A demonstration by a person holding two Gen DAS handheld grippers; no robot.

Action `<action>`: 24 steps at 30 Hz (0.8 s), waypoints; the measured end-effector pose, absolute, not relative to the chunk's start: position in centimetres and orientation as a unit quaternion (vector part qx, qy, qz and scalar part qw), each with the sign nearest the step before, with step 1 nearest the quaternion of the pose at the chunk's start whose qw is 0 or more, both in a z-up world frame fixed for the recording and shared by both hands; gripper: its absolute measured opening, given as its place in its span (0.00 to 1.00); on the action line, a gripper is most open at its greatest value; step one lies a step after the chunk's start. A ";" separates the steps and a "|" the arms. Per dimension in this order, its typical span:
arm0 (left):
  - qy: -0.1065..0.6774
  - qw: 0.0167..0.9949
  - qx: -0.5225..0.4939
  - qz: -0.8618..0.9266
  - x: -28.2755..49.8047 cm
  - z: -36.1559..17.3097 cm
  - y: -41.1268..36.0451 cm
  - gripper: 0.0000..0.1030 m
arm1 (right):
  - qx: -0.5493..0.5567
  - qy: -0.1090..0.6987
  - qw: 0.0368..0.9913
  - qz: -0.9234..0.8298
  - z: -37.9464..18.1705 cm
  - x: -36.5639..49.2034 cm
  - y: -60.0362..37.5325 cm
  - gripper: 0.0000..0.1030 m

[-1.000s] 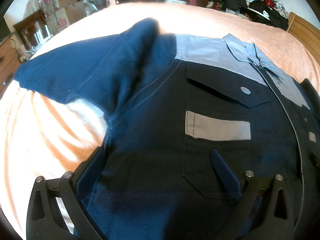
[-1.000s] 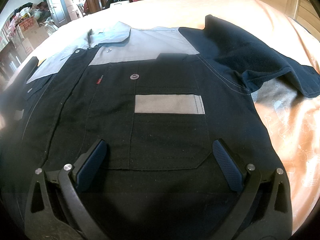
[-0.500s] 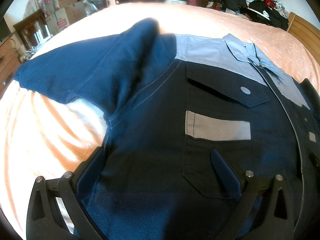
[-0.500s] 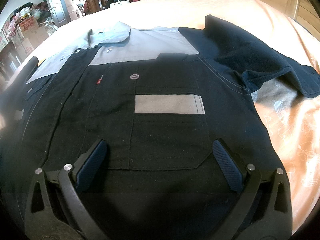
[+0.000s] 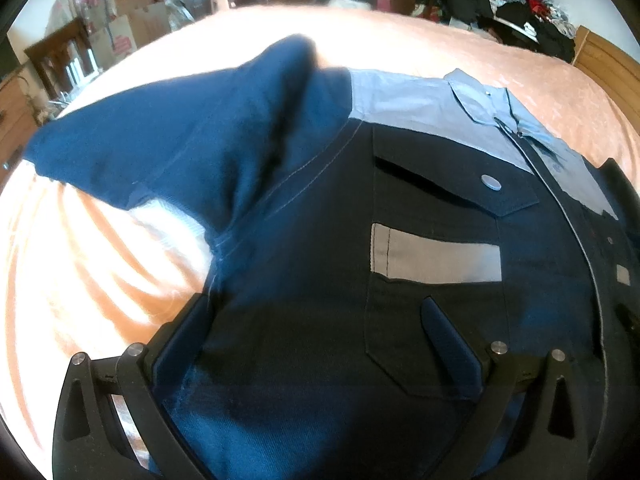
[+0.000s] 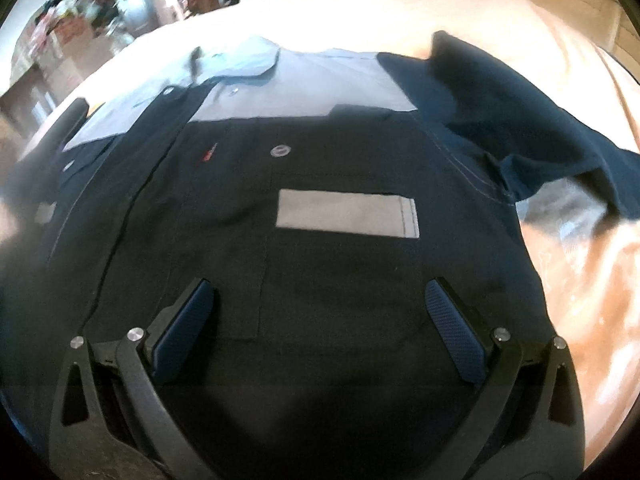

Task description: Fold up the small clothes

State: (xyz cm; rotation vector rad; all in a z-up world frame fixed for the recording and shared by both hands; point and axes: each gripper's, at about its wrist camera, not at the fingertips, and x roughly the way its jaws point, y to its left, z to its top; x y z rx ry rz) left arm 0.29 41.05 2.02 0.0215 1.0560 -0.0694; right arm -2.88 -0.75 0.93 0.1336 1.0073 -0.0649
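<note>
Shirt (image 5: 304, 280) spread face-up on the bed (image 5: 80, 264) for folding, both sleeves out, left claw (image 5: 316, 320) and right claw (image 6: 316, 304) released, poised above its lower front.

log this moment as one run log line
task: fold small clothes | shirt flat on bed, unfolded | left gripper open | right gripper open, over hem
</note>
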 end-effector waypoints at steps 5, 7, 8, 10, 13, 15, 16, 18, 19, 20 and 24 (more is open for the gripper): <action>0.557 0.829 0.006 -0.044 1.8 2.1 41.1 1.00 | 0.068 0.512 0.856 -0.006 1.1 -3.1 -1.2 1.00; 0.551 0.834 -0.010 -0.043 1.4 2.2 41.5 1.00 | 0.099 0.507 0.856 -0.002 0.9 -3.8 -1.7 1.00; 0.547 0.836 -0.012 -0.046 1.2 2.3 41.6 1.00 | 0.104 0.503 0.858 -0.003 0.9 -4.0 -1.8 1.00; 0.542 0.838 -0.016 -0.065 0.6 2.3 42.0 1.00 | 0.102 0.495 0.863 -0.009 1.0 -4.6 -1.6 1.00; 0.552 0.828 -0.043 -0.081 1.0 2.4 42.8 1.00 | 0.079 0.500 0.862 -0.020 1.1 -4.6 -0.9 1.00; 0.559 0.823 -0.048 -0.084 1.2 2.4 42.9 1.00 | 0.075 0.503 0.861 -0.022 1.1 -4.5 -0.8 1.00; 0.562 0.822 -0.044 -0.084 1.2 2.4 42.8 1.00 | 0.075 0.504 0.860 -0.023 1.1 -4.5 -0.8 1.00; 0.567 0.819 -0.041 -0.084 1.4 2.4 42.7 1.00 | 0.077 0.506 0.859 -0.021 1.0 -4.5 -0.9 1.00; 0.572 0.815 -0.037 -0.083 1.6 2.3 42.6 1.00 | 0.078 0.508 0.858 -0.019 1.0 -4.5 -1.0 1.00; 0.581 0.810 -0.025 -0.080 1.8 2.3 42.2 1.00 | 0.079 0.509 0.857 -0.018 1.0 -4.5 -1.0 1.00; 0.619 0.781 0.044 -0.071 3.7 2.0 40.1 1.00 | 0.081 0.508 0.858 -0.017 0.9 -4.6 -1.1 1.00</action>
